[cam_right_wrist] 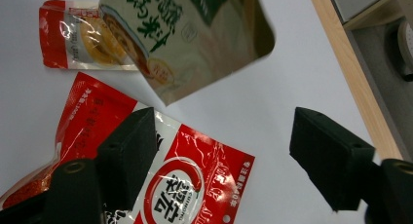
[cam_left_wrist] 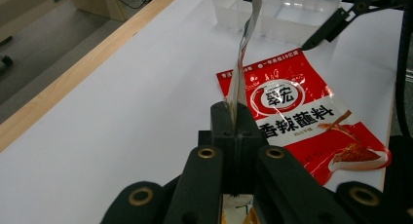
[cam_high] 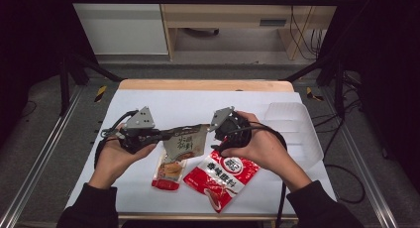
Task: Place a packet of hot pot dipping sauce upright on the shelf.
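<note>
Pouch (cam_high: pixel 185 141) clamped between left fingers (cam_left_wrist: pixel 229 124)

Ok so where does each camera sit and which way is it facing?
High view: above the person's side, looking forward and down on the table; both forearms, left claw, right claw.
Left gripper view: on the left claw, looking along shut jaws pinching the pale pouch; the right claw beyond.
Right gripper view: on the right claw, looking down between open jaws.
Shared: the red pouch in all three.
</note>
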### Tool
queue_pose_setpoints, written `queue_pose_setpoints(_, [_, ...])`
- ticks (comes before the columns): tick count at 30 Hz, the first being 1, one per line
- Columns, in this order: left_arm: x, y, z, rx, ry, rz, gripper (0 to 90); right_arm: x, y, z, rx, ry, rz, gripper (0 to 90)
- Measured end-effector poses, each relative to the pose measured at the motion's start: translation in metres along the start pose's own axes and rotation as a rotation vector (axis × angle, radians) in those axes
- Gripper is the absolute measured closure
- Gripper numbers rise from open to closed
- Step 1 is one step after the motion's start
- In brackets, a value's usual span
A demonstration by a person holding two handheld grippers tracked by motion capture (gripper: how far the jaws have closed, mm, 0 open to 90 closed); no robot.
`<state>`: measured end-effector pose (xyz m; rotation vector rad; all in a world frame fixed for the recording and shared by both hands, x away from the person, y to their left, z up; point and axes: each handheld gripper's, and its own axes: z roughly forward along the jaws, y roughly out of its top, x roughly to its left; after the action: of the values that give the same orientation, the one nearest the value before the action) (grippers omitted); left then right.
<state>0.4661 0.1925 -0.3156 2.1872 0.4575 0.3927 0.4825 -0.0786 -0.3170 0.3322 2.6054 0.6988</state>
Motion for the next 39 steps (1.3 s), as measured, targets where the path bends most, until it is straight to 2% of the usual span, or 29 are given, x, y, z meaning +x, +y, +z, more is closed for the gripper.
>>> queue_pose_setpoints(4, [-0.004,0.003,0.007,0.000,-0.022,0.010,90.0,-0.004,0.007,-0.002,0.007,0.030,-0.026,32.1])
queue_pose_setpoints(8, [-0.009,0.006,0.012,0.000,-0.039,0.021,90.0,-0.002,0.016,0.002,0.023,0.067,-0.055,41.3])
queue_pose_setpoints(9, [-0.009,0.006,0.012,0.000,-0.039,0.021,90.0,-0.002,0.016,0.002,0.023,0.067,-0.055,41.3])
queue_pose_setpoints(10, [-0.009,0.007,0.013,0.001,-0.042,0.025,90.0,-0.001,0.019,0.004,0.026,0.078,-0.078,46.9])
queue_pose_setpoints(11, [-0.010,0.007,0.014,0.000,-0.044,0.024,90.0,-0.001,0.019,0.004,0.026,0.078,-0.078,46.9])
queue_pose_setpoints(14, [-0.012,0.008,0.016,-0.003,-0.048,0.027,90.0,0.001,0.023,0.006,0.038,0.089,-0.094,54.8])
queue_pose_setpoints(17, [-0.013,0.009,0.017,-0.006,-0.056,0.027,90.0,0.001,0.024,0.007,0.039,0.098,-0.097,57.5])
queue_pose_setpoints(27, [-0.014,0.009,0.021,-0.015,-0.068,0.024,90.0,0.001,0.025,0.009,0.072,0.114,-0.111,73.5])
queue_pose_setpoints(32, [-0.014,0.009,0.022,-0.019,-0.070,0.017,90.0,0.001,0.026,0.008,0.094,0.116,-0.138,87.4])
queue_pose_setpoints(39, [-0.013,0.006,0.022,-0.058,-0.073,-0.010,90.0,0.000,0.026,0.003,0.083,0.092,-0.139,89.2])
